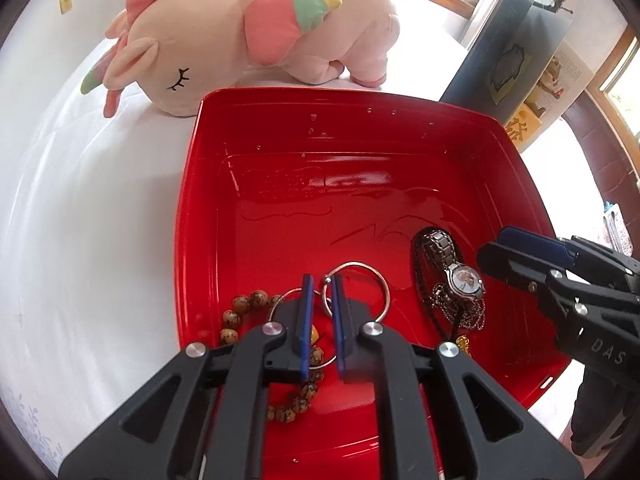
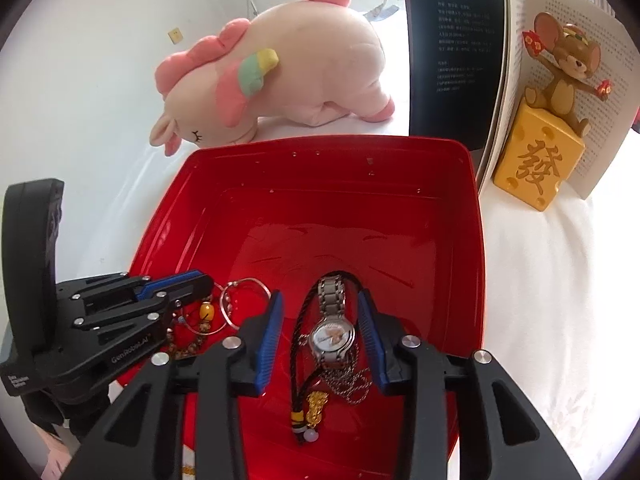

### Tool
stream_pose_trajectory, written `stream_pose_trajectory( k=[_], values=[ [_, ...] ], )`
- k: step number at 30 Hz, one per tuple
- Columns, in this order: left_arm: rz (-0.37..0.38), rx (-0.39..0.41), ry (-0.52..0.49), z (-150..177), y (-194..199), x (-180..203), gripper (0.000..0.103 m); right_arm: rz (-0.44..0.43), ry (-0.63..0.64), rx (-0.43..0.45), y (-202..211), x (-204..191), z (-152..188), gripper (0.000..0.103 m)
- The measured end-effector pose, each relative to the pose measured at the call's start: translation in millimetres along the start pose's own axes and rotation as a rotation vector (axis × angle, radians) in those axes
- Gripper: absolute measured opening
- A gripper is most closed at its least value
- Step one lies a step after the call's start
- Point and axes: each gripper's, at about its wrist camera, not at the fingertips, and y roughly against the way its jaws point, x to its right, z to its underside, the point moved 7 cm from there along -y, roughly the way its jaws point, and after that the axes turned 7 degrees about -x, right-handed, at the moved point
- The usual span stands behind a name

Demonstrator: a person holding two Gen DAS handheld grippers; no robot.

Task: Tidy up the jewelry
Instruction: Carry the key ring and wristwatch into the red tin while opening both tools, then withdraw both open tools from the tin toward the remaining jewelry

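Lying in the red tray (image 2: 472, 240), watch (image 2: 333, 336) between right jaws.

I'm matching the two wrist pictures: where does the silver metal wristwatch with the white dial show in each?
Left wrist view: silver metal wristwatch, lower right, lying in the red plastic tray.
Right wrist view: lower centre, between the open right tongs.
Shared landmark: pink plush unicorn behind the tray.
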Motion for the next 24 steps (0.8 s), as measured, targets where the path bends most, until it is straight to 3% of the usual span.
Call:
stream_pose_trajectory(
  k=[4, 5, 7, 13, 18, 21, 24],
  values=[
    [0.01, 0.015, 0.003, 3, 9, 0, 0.021, 0.004, -0.003, 0.012, 7, 3, 3, 0.039],
    [-0.001, 0.026, 0.006, 5, 13, 0, 0.038, 0.008, -0.004, 0.015, 8, 3, 4, 0.039],
    [-0.019, 0.06, 0.018, 6, 22, -1, 0.054, 0.019, -0.008, 0.023, 12, 5, 7, 0.042],
    [-0.035, 0.117, 0.027, 17, 46, 1, 0.062, 0.048, -0.011, 0.066, 27, 6, 17, 0.055],
    [-0.057, 0.187, 0.001, 35, 75, 9, 0.07, 0.083, 0.016, 0.137, 48, 0, 25, 0.086],
    [-0.062, 0.221, -0.013, 46, 90, 15, 0.075, 0.096, 0.028, 0.179, 63, -3, 32, 0.098],
    [-0.077, 0.257, -0.032, 58, 104, 21, 0.082, 0.104, 0.036, 0.202, 76, -4, 41, 0.099]
  ],
)
